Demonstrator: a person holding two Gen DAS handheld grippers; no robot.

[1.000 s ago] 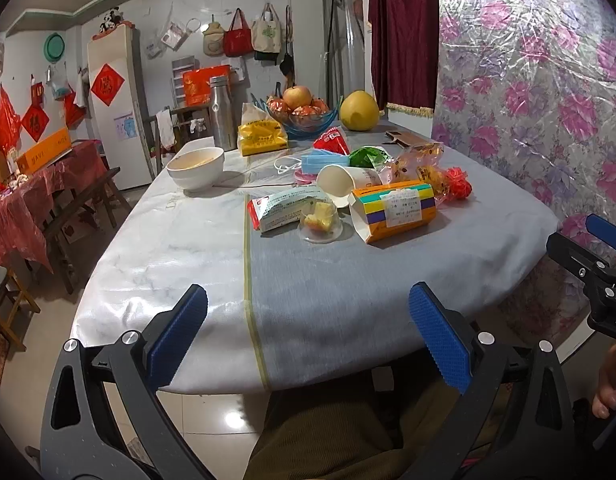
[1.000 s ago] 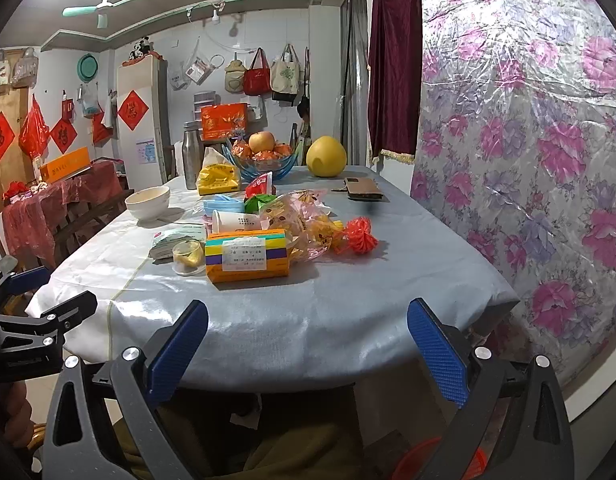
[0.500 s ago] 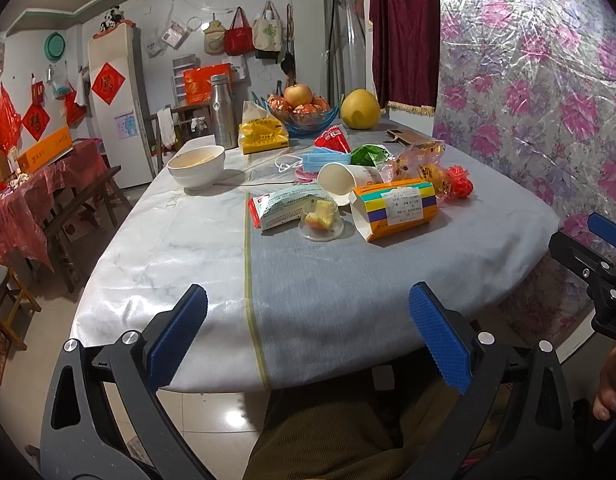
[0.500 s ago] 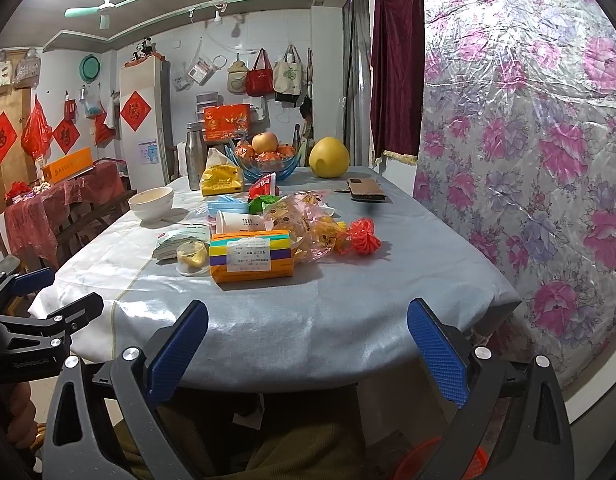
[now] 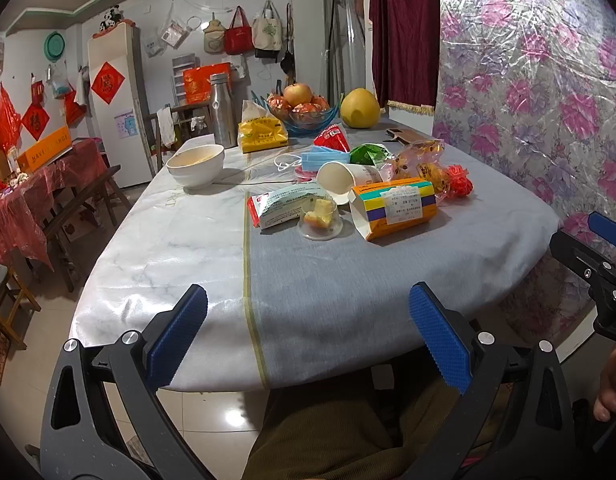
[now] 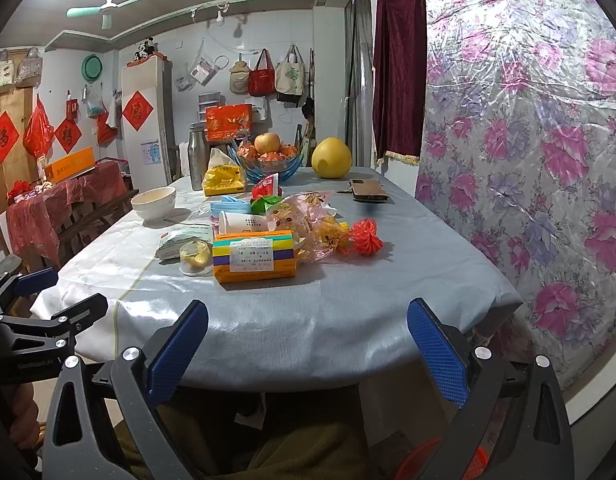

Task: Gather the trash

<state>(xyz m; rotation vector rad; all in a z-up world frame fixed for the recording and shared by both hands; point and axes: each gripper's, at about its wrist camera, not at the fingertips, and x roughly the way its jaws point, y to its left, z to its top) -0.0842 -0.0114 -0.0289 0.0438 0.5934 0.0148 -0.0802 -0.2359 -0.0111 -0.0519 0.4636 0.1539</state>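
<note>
Both grippers hover off the near edge of the table (image 5: 188,264), over the person's lap, holding nothing: the left gripper (image 5: 308,336) has its blue pads spread wide apart, and so does the right gripper (image 6: 306,340). The trash lies in a cluster ahead of both, well beyond the fingertips, none of it touched yet. Working left to right from the left gripper's view: a bowl (image 5: 195,165) ahead-left, likely crockery and not trash; a flat printed packet (image 5: 288,208) ahead, soft and crinkly, probably light, best pinched on an end seam; touching its right end, a small clear plastic cup (image 5: 320,222) with a bit of food inside, thin-walled and slick, so take it across the rim gently or it may buckle; behind that, a paper cup (image 5: 345,178) lying on its side with the mouth toward the gripper, light and crushable, best gripped across the rim wall; ahead-right, an orange carton (image 5: 393,208) on its side with one end open, stiff card, easiest across its narrow faces. Beyond it a clear snack bag (image 6: 308,224) and a red mesh net (image 6: 363,236), both limp, needing a bunched pinch. No bin can be made out for certain; an orange object at the right view's bottom edge may be one.
</note>
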